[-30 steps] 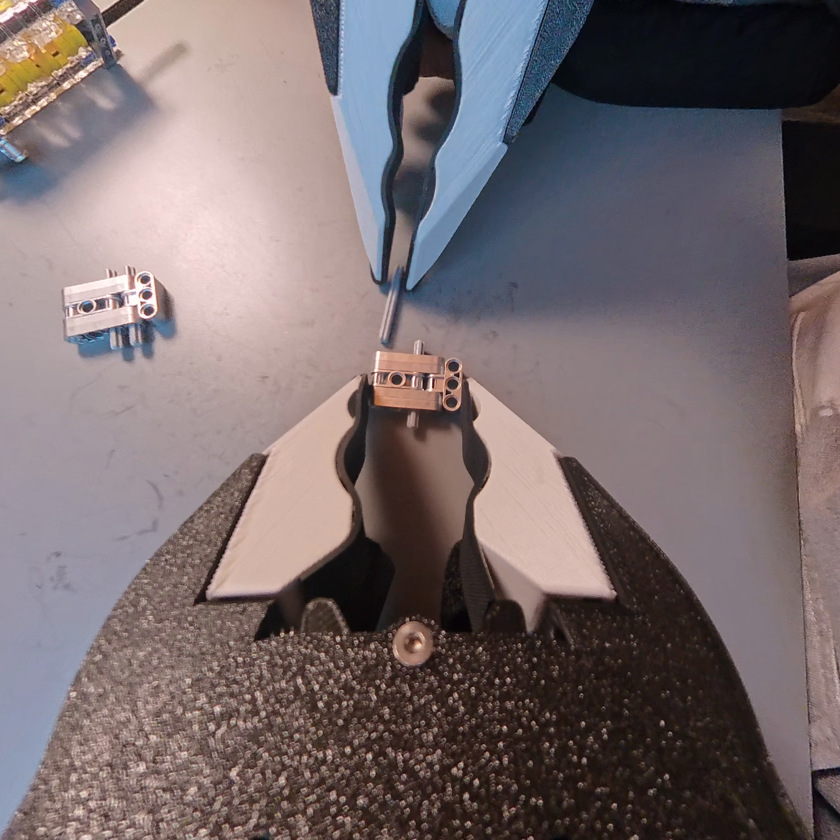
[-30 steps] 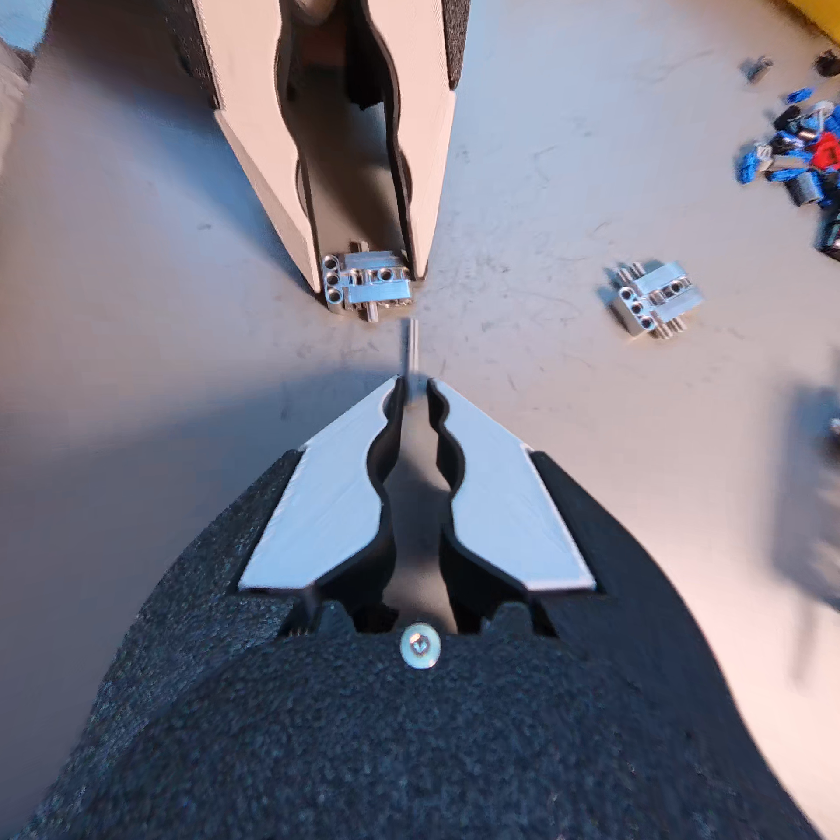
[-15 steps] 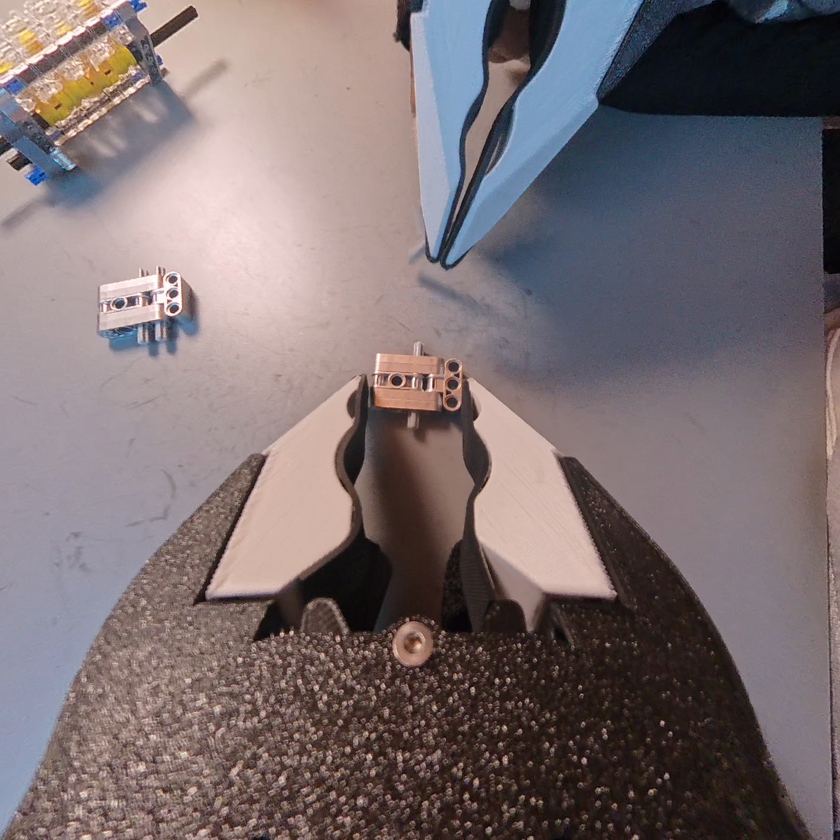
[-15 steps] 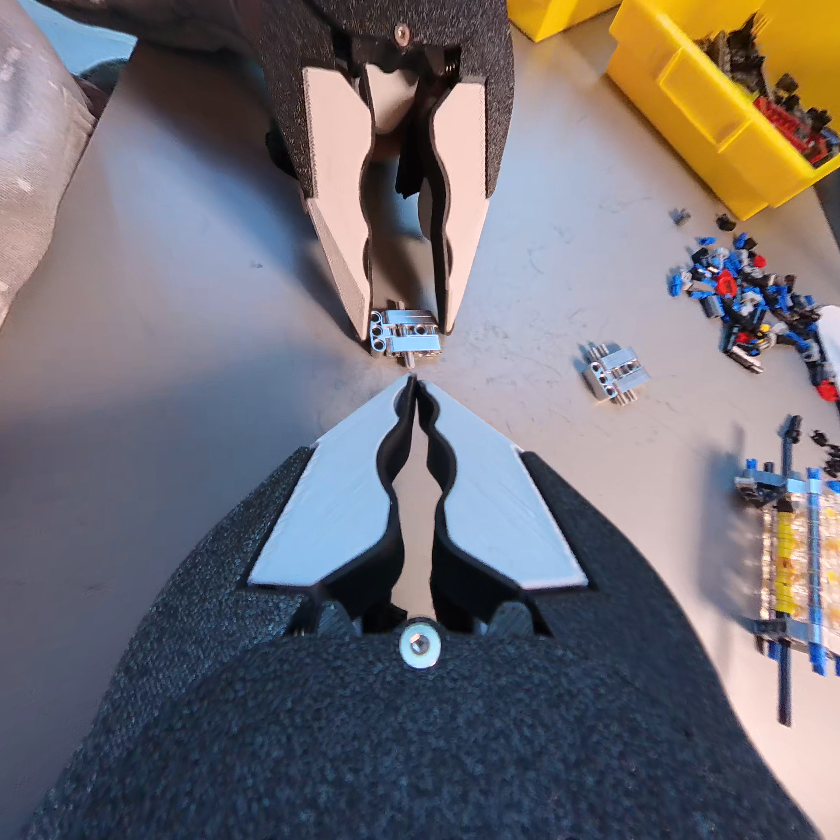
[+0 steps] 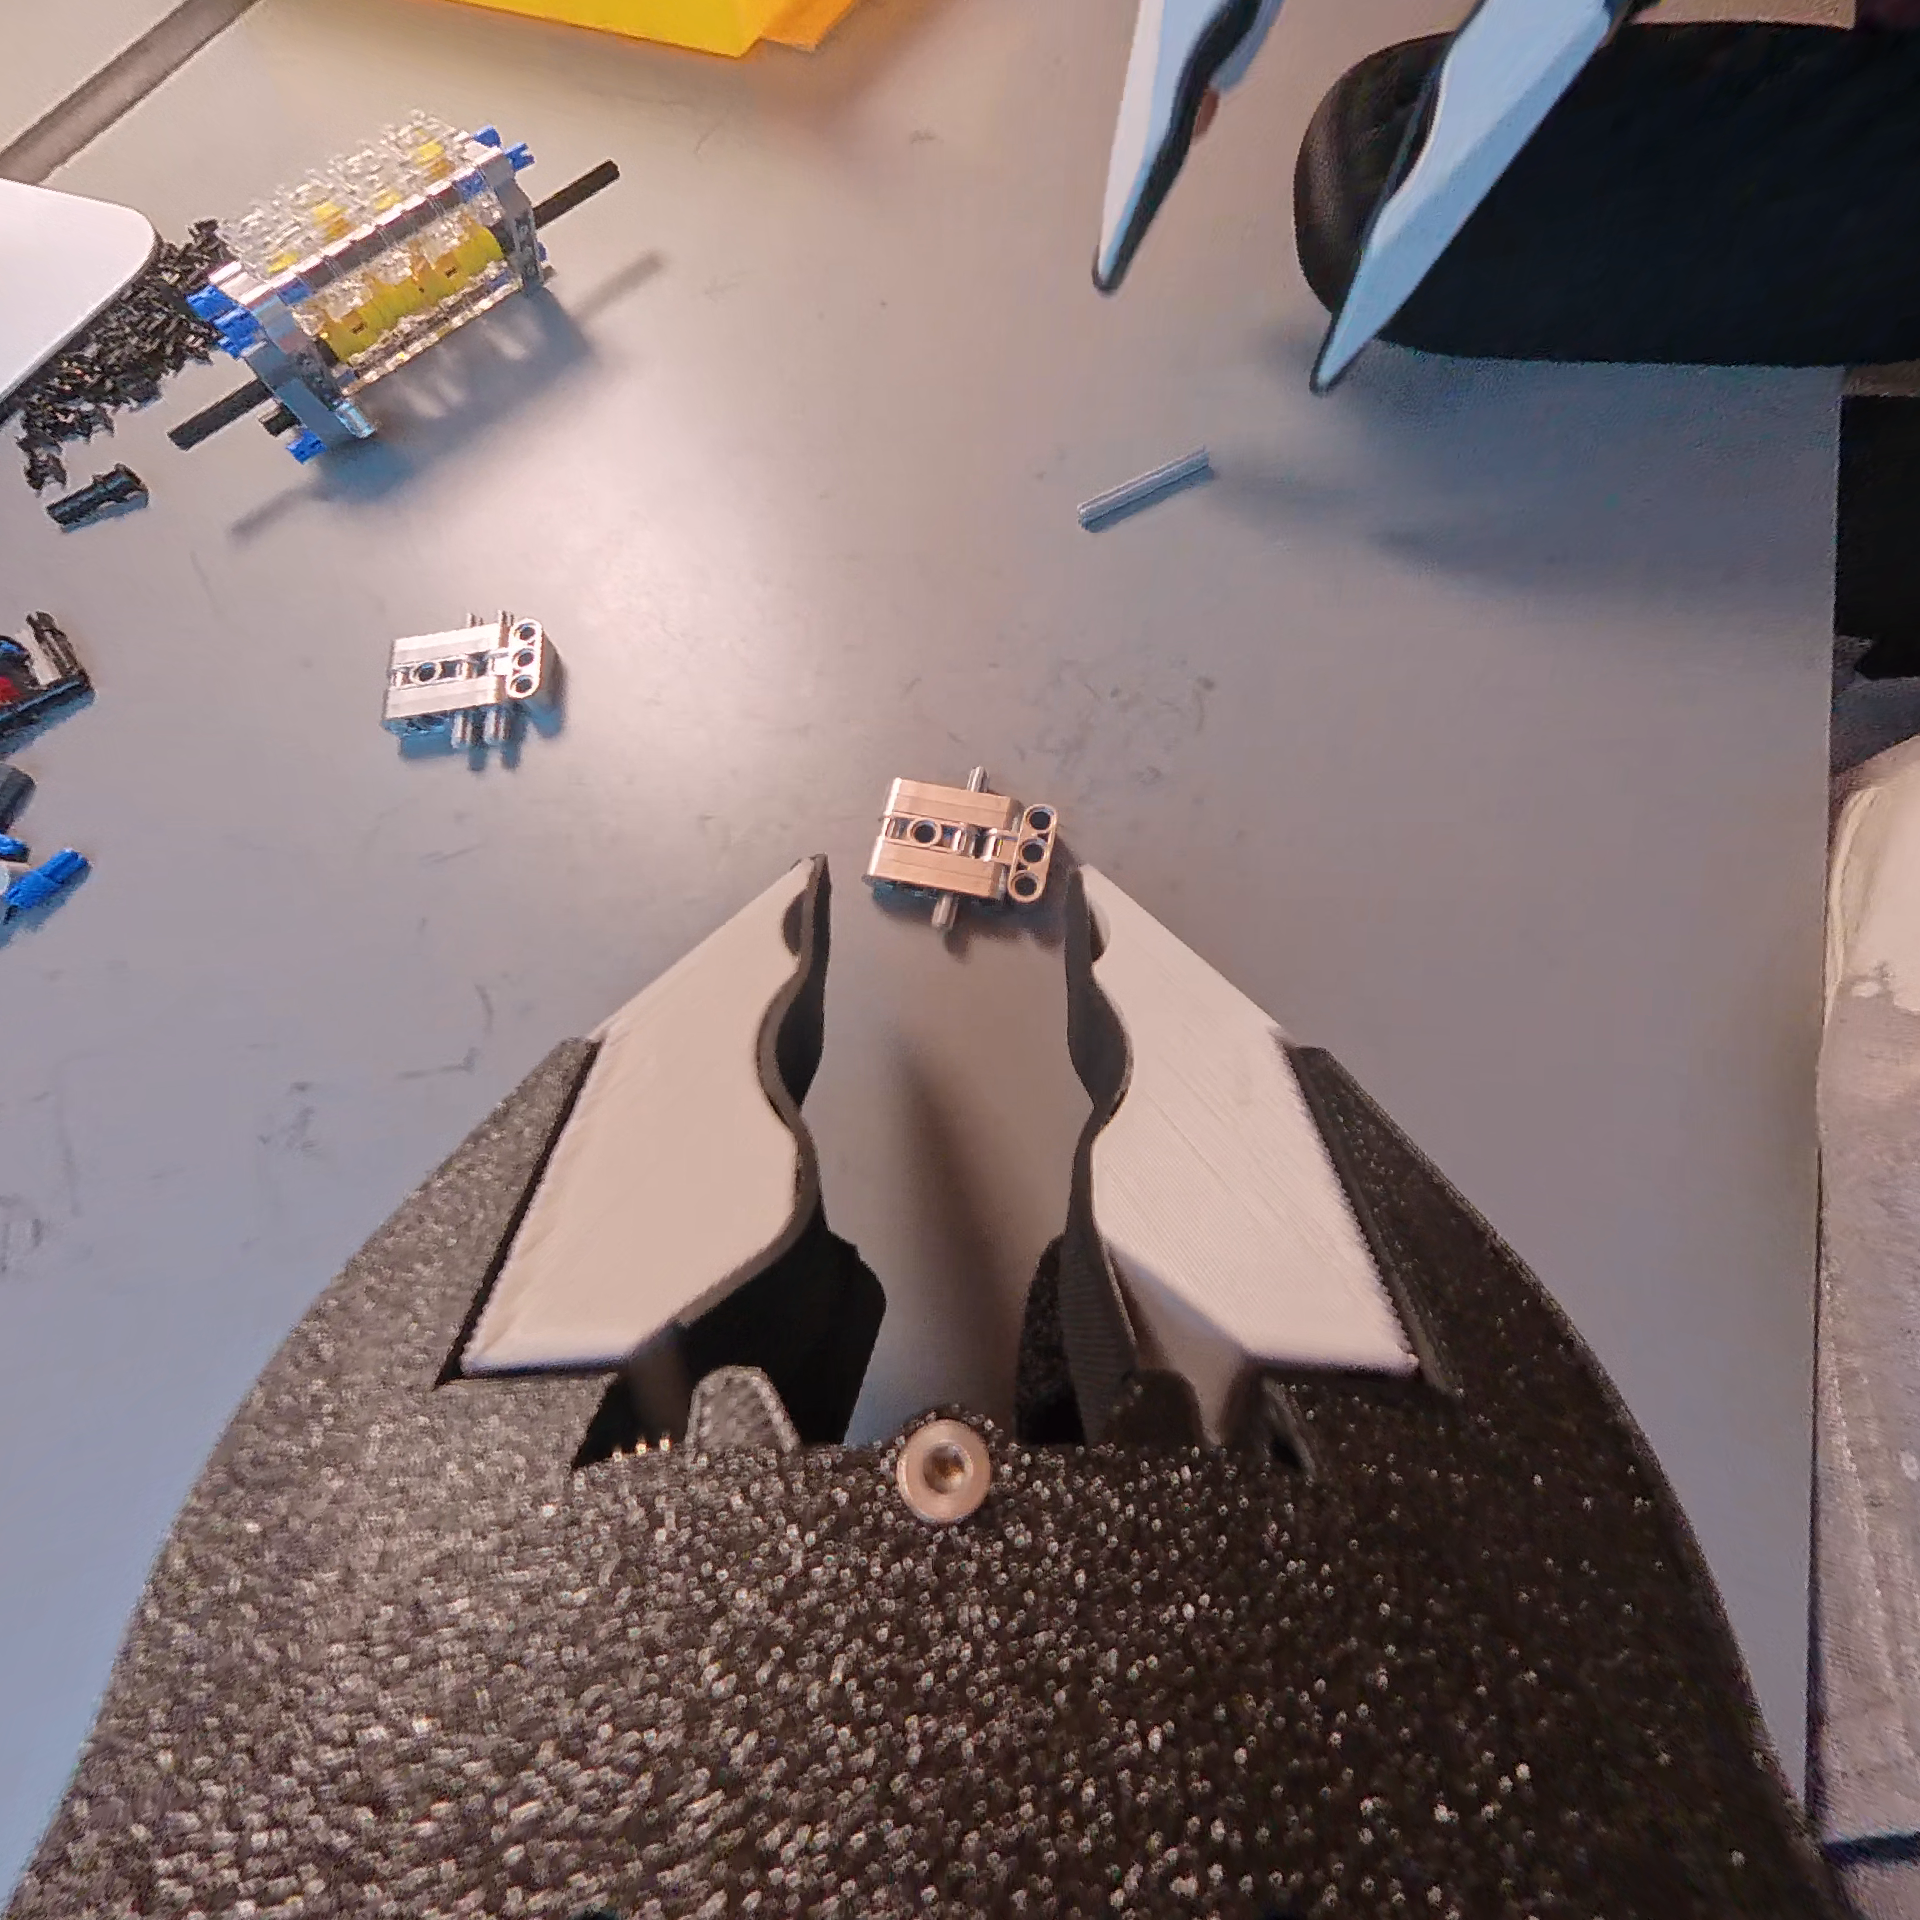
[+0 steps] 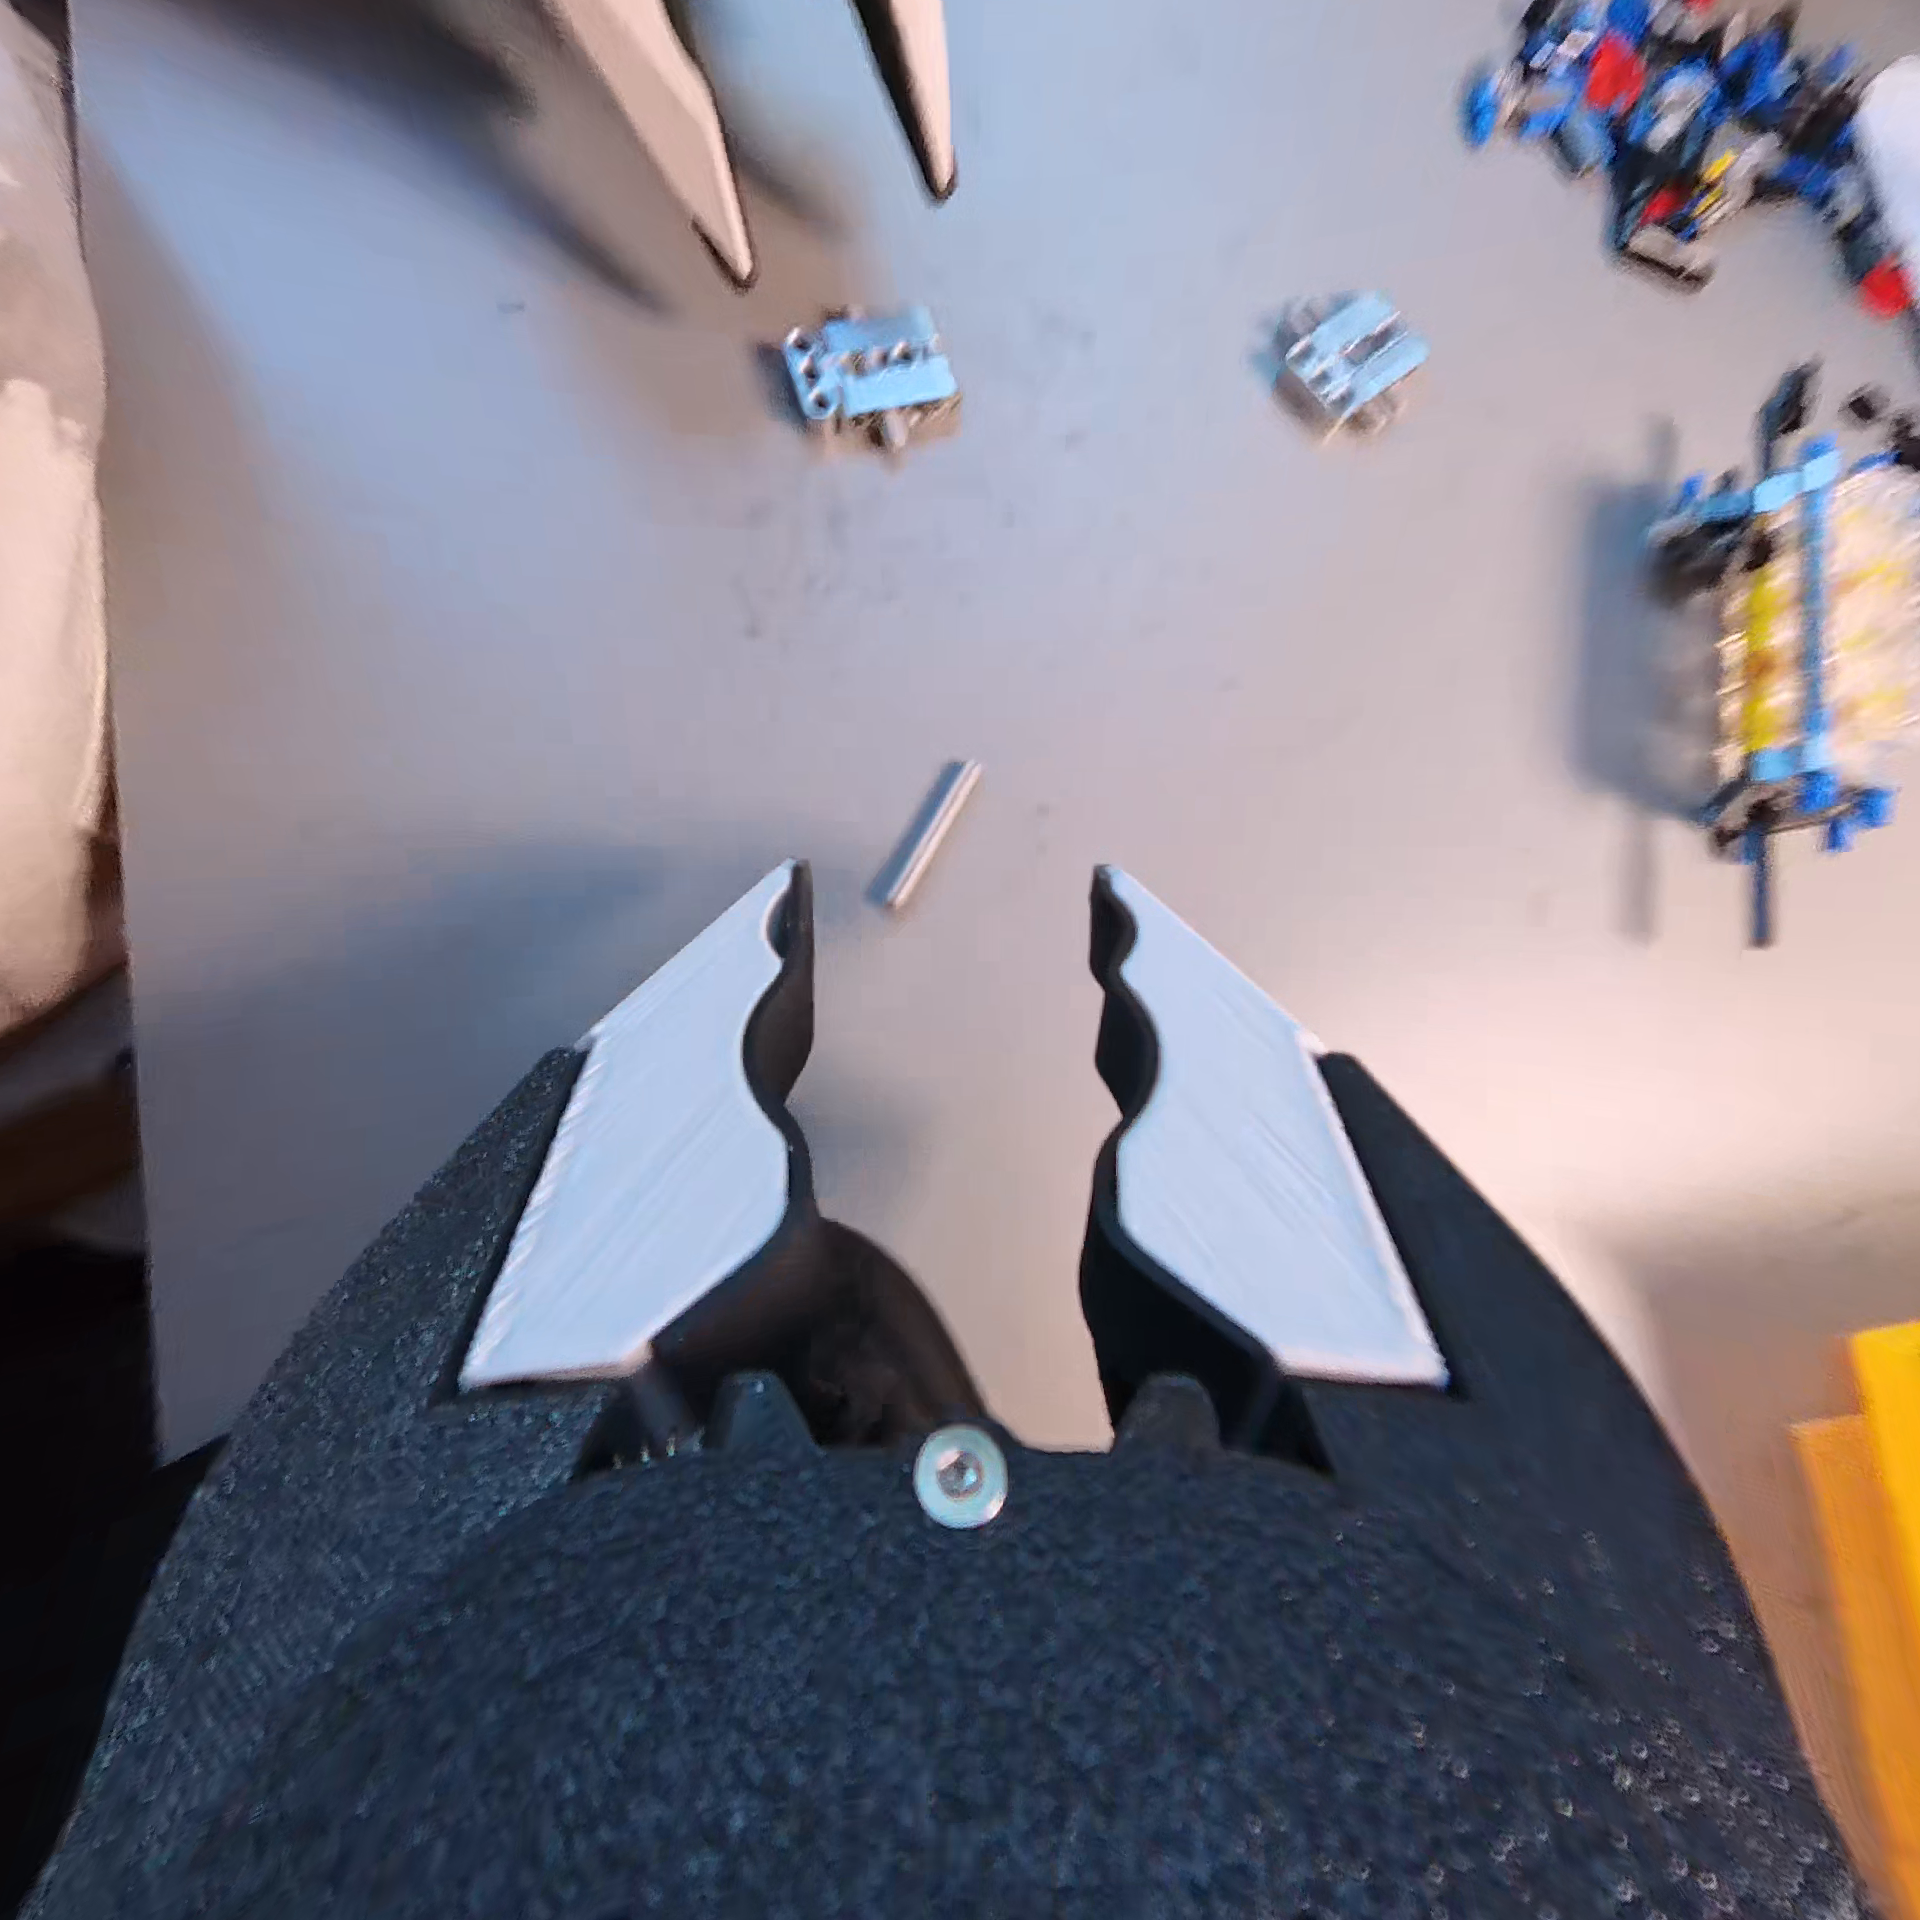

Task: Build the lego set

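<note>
My left gripper is open and empty. A small grey brick assembly with an axle through it lies on the grey table just ahead of its fingertips, apart from both. My right gripper is open and empty. A loose grey axle lies on the table just in front of its left fingertip. The axle also shows in the left wrist view, below the right gripper. In the blurred right wrist view the assembly lies near the left gripper.
A second grey brick assembly lies to the left. A larger block of clear, yellow and blue bricks on a black axle stands at the far left. Loose small parts lie scattered. A yellow bin sits at the edge. The gap from one gripper's tips to the other's is roughly 15 centimeters. My left tips are about 12 centimeters from the loose grey axle, my right tips only 4 centimeters. It turns up in the left wrist view as well.
Both grippers opened and drew back. The left let go of the grey assembly, now on the table. The right released the axle, which lies loose on the table.
</note>
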Tool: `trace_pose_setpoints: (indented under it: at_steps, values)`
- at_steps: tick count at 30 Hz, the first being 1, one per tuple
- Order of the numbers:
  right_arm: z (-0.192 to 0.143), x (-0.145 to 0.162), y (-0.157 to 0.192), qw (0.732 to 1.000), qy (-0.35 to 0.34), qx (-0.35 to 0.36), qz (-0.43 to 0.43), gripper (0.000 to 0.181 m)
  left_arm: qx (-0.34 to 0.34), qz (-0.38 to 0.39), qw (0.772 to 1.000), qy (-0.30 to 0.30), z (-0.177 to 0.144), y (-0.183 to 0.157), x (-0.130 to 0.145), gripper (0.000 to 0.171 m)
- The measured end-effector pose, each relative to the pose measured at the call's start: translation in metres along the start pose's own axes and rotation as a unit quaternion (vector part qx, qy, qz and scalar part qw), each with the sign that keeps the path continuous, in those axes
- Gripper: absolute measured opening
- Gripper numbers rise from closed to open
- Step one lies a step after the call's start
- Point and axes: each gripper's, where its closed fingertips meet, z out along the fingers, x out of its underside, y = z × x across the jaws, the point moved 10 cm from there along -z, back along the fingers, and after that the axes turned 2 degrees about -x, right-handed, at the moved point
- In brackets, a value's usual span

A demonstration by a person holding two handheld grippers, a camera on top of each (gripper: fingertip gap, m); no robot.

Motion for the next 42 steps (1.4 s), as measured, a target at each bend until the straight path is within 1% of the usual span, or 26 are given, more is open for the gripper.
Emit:
trace_pose_setpoints:
  at_steps: [2, 3, 4, 5, 6, 9, 12, 14, 17, 20, 23, 26, 28, 30, 32, 34, 36, 37, 39, 40, 41, 42]
  values:
    - [0.013, 0.005, 0.008, 0.999, 0.035, -0.001, 0.008, 0.047, 0.001, -0.001, 1.0, -0.007, 0.003, -0.003, -0.001, 0.043]
    - [0.022, 0.007, 0.009, 0.999, 0.052, 0.01, 0.013, 0.04, 0.0, 0.001, 1.0, -0.007, 0.006, -0.005, -0.001, 0.043]
    - [0.025, 0.004, 0.009, 0.999, 0.035, 0.002, 0.032, 0.027, -0.002, 0.004, 1.0, -0.005, 0.008, -0.006, -0.002, 0.043]
    - [0.028, 0.002, 0.008, 0.998, 0.032, -0.002, 0.051, 0.012, -0.005, 0.009, 1.0, -0.003, 0.009, -0.007, -0.004, 0.043]
    - [0.031, 0.002, 0.007, 0.998, 0.04, 0.0, 0.055, 0.004, -0.007, 0.013, 1.0, -0.002, 0.009, -0.008, -0.006, 0.043]
    - [0.032, -0.002, 0.006, 0.997, 0.056, 0.001, 0.048, 0.002, -0.005, 0.016, 1.0, -0.001, 0.005, -0.013, -0.007, 0.043]
    - [0.035, -0.009, 0.007, 0.998, 0.055, 0.021, 0.016, 0.002, -0.008, 0.01, 1.0, 0.003, 0.0, -0.016, -0.001, 0.043]
    - [0.034, -0.022, 0.01, 0.999, 0.03, 0.03, -0.009, 0.001, -0.018, 0.007, 1.0, 0.008, -0.001, -0.019, 0.003, 0.043]
    - [0.04, -0.04, 0.012, 0.998, 0.024, 0.04, -0.044, 0.002, -0.041, 0.024, 0.999, 0.024, 0.001, -0.026, 0.004, 0.043]
    - [0.049, -0.056, 0.01, 0.997, 0.008, 0.03, -0.066, 0.001, -0.034, 0.025, 0.999, 0.014, 0.005, -0.032, -0.001, 0.043]
    - [0.056, -0.069, 0.008, 0.996, 0.002, 0.024, -0.088, 0.001, -0.034, 0.011, 0.999, 0.016, 0.008, -0.031, -0.001, 0.043]
    - [0.066, -0.074, 0.004, 0.996, -0.006, 0.001, -0.087, 0.0, -0.039, -0.004, 0.999, 0.019, 0.009, -0.028, 0.002, 0.043]
    - [0.07, -0.073, -0.001, 0.996, -0.009, 0.015, -0.085, 0.0, -0.042, -0.01, 0.999, 0.02, 0.008, -0.026, 0.004, 0.043]
    - [0.068, -0.07, -0.005, 0.996, -0.012, 0.035, -0.08, 0.0, -0.047, -0.012, 0.999, 0.018, 0.006, -0.024, 0.005, 0.043]
    - [0.053, -0.066, -0.011, 0.995, -0.042, 0.055, -0.065, 0.006, -0.046, -0.021, 0.999, 0.014, 0.003, -0.022, 0.006, 0.043]
    - [0.027, -0.058, -0.019, 0.993, -0.095, 0.065, -0.023, 0.024, -0.045, -0.031, 0.998, 0.002, 0.0, -0.019, 0.007, 0.043]
    - [-0.003, -0.045, -0.028, 0.984, -0.161, 0.073, 0.033, 0.034, -0.041, -0.045, 0.998, -0.016, -0.004, -0.015, 0.006, 0.043]
    - [-0.017, -0.039, -0.032, 0.977, -0.192, 0.074, 0.061, 0.042, -0.038, -0.05, 0.998, -0.028, -0.006, -0.013, 0.005, 0.043]
    - [-0.038, -0.025, -0.035, 0.964, -0.231, 0.075, 0.106, 0.049, -0.036, -0.056, 0.997, -0.049, -0.009, -0.009, 0.002, 0.044]
    - [-0.044, -0.018, -0.036, 0.963, -0.224, 0.083, 0.123, 0.054, -0.037, -0.055, 0.996, -0.055, -0.009, -0.008, 0.001, 0.045]
    - [-0.046, -0.01, -0.036, 0.967, -0.197, 0.092, 0.135, 0.057, -0.038, -0.052, 0.996, -0.056, -0.008, -0.007, 0.001, 0.046]
    - [-0.045, -0.002, -0.035, 0.972, -0.156, 0.1, 0.142, 0.06, -0.039, -0.05, 0.996, -0.054, -0.007, -0.007, 0.0, 0.046]
